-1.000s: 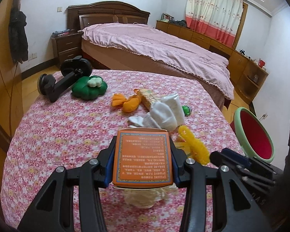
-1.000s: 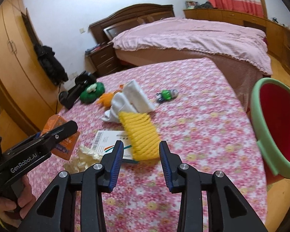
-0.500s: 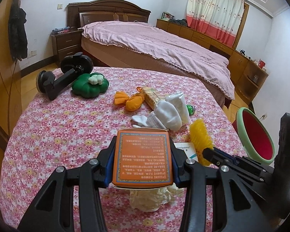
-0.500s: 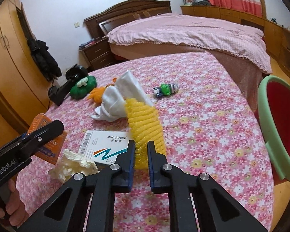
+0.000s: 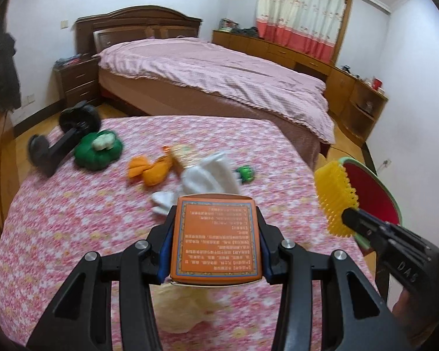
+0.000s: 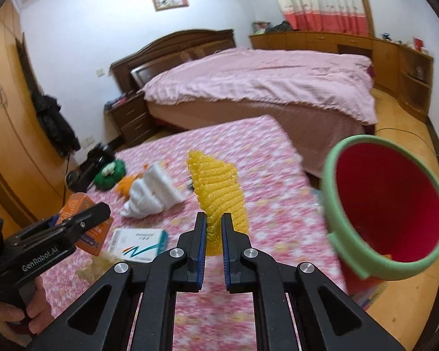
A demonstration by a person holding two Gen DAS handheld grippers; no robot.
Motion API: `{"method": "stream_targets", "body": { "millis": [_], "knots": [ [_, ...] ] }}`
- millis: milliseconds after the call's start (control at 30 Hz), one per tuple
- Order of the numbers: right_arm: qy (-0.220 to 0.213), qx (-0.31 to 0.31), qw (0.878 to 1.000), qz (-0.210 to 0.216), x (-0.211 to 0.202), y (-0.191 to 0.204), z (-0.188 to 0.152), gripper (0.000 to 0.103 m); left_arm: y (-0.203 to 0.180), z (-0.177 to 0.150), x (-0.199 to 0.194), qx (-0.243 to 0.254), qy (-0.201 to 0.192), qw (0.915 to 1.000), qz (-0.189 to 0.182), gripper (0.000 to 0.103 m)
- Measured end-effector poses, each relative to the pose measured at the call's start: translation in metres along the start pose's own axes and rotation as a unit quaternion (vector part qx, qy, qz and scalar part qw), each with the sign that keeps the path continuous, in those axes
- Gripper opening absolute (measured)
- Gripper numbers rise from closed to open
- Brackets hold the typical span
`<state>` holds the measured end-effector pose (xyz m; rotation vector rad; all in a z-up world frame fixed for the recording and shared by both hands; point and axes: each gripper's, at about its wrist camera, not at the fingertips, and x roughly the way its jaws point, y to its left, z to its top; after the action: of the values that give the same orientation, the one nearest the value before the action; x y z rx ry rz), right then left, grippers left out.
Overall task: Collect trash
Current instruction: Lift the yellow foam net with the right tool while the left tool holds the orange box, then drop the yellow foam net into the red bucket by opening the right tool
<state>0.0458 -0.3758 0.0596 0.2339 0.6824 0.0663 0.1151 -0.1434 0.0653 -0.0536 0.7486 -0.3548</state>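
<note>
While pinched at its base, yellow foam net rises beyond the right fingers.

My right gripper, clamped on the yellow mesh, has open air between it and the bin at the table's right edge. My left gripper, gripping the orange box, has bare cloth to its left. Ahead lie white foam, an orange toy, a green cushion and a black stand
</note>
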Motion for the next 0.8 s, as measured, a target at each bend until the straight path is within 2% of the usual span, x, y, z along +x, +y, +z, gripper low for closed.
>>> {"method": "stream_targets", "body": {
  "millis": [333, 800],
  "knots": [
    [-0.034, 0.056, 0.997, -0.052, -0.038, -0.068, 0.005, 0.01, -0.076, 0.015, 0.017, 0.064, 0.005, 0.9965, -0.054, 0.047],
    [-0.037, 0.141, 0.985, -0.095, -0.052, -0.16, -0.006, 0.01, -0.19, 0.015, 0.066, 0.144, 0.033, 0.9806, -0.129, 0.047]
  ]
}}
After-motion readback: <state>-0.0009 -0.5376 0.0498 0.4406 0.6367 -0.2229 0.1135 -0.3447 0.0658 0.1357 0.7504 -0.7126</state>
